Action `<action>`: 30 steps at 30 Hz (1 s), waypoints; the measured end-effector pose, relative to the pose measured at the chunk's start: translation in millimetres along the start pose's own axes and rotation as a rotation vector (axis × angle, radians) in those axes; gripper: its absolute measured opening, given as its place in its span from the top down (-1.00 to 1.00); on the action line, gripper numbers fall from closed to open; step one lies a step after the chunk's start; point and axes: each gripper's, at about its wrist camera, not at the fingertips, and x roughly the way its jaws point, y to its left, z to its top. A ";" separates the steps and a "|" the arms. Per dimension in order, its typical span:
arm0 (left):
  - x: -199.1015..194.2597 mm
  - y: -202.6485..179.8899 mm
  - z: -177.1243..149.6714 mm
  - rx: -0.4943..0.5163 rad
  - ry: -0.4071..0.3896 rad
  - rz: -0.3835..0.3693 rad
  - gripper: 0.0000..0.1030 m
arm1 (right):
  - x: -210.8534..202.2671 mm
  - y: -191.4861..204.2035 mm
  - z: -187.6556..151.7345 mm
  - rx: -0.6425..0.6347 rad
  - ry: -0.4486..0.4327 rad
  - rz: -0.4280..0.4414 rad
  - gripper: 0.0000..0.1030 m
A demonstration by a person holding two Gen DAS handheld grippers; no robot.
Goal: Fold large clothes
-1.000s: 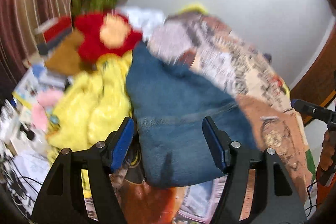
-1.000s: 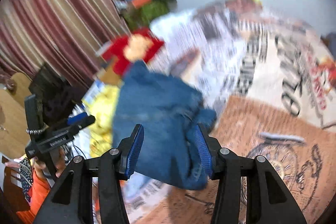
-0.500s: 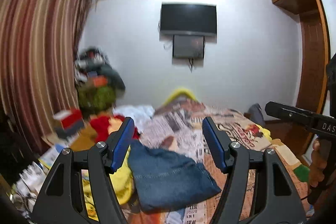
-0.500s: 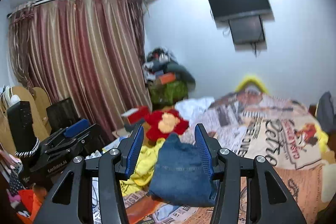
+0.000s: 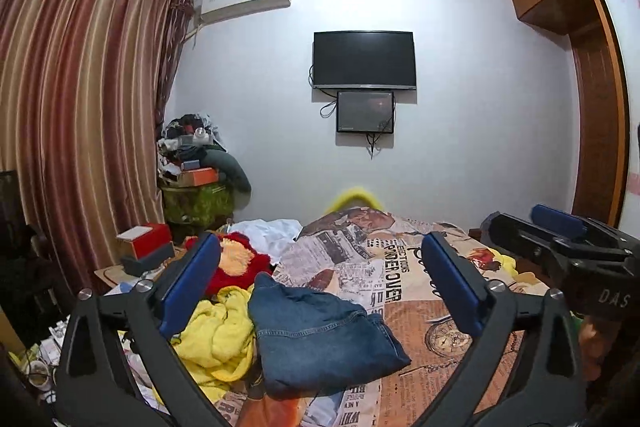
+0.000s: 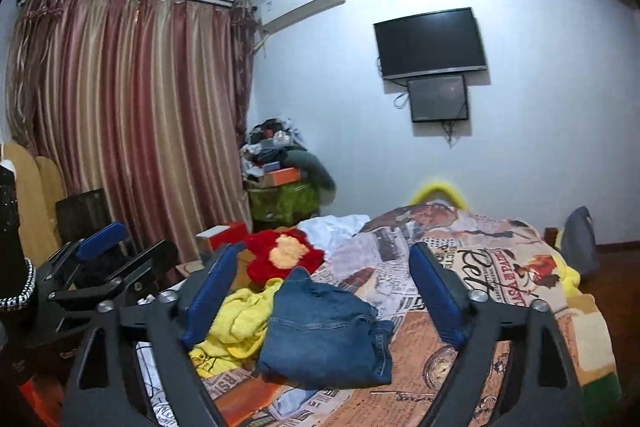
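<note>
Folded blue jeans (image 5: 320, 339) lie on the printed bedspread (image 5: 400, 267) at the bed's near left part; they also show in the right wrist view (image 6: 324, 339). My left gripper (image 5: 320, 287) is open and empty, held up and back from the jeans. My right gripper (image 6: 320, 291) is open and empty, also raised above and behind the jeans. The right gripper shows at the right edge of the left wrist view (image 5: 560, 243), and the left gripper at the left of the right wrist view (image 6: 104, 259).
A yellow garment (image 5: 216, 339) lies left of the jeans, a red plush (image 5: 236, 263) and white cloth (image 5: 268, 231) behind it. A cluttered corner pile (image 5: 196, 179), curtains (image 5: 80, 131) and a wall TV (image 5: 362, 61) stand beyond.
Both grippers have lifted and pulled back from close over the jeans, tilting up to face the room. The jeans stay folded on the bed.
</note>
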 end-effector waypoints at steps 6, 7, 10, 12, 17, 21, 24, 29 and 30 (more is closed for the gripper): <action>-1.6 4.0 -6.1 -0.017 0.019 0.002 -0.99 | -6.0 1.9 -0.8 -0.009 -0.019 -0.035 -0.98; -2.7 4.0 -6.7 -0.018 0.018 0.003 -0.99 | -6.8 2.0 -0.6 -0.010 -0.021 -0.039 -0.99; -2.4 5.6 -7.9 -0.019 0.016 0.016 -0.99 | -7.9 3.0 -0.5 -0.014 -0.024 -0.055 -0.99; -3.5 4.7 -9.2 -0.017 0.016 0.019 -0.99 | -4.9 0.9 0.7 -0.018 -0.023 -0.063 -0.99; -0.3 4.7 -11.3 -0.018 0.023 0.024 -0.99 | -4.0 1.1 1.5 -0.017 -0.020 -0.067 -0.99; 2.2 6.6 -12.6 -0.023 0.031 0.024 -0.99 | -4.0 1.4 1.6 -0.016 -0.018 -0.066 -0.99; 3.2 7.5 -12.7 -0.024 0.036 0.026 -0.99 | -2.8 2.1 0.6 -0.016 -0.013 -0.063 -0.99; 4.8 10.1 -12.6 -0.028 0.042 0.024 -0.99 | 0.3 3.1 -1.9 -0.019 -0.003 -0.061 -0.99; 4.9 10.4 -12.4 -0.028 0.042 0.024 -0.99 | 0.8 3.2 -2.0 -0.019 -0.001 -0.061 -0.99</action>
